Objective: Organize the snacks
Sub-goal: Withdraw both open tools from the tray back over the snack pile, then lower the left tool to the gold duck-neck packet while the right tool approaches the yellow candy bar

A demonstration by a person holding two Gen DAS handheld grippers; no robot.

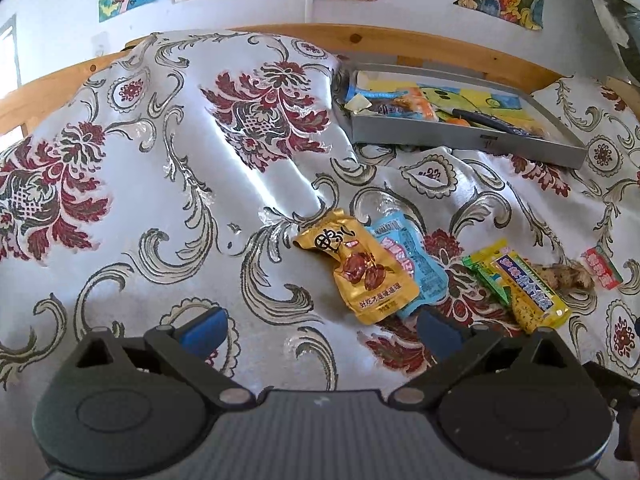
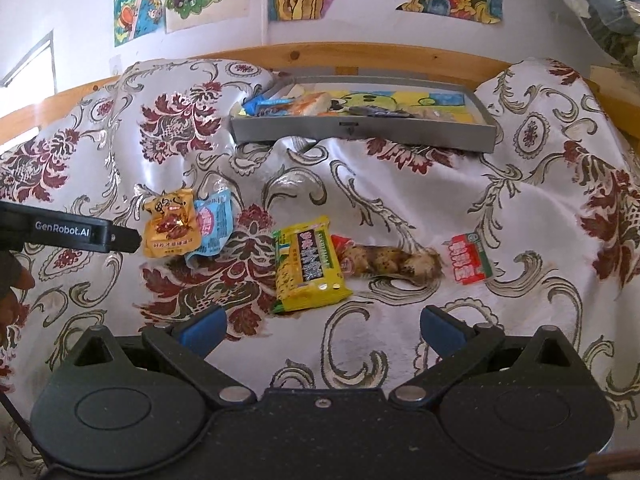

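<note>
right wrist view: both tools (image 2: 322, 326) (image 1: 320, 326) spread, empty; bare cloth (image 2: 380, 208) before the tray (image 2: 360, 132).

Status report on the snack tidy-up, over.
Left gripper open, empty. Right gripper open, empty. Five snack packs loose on the cloth, gold pack nearest left; gray tray partly filled. Nothing blocking.

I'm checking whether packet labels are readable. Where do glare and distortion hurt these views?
Left wrist: sheen streaks the satin cloth left of the gold packet, whose print stays legible. Right wrist: cloth near the tray washes out; fisheye bends the wooden rail.
</note>
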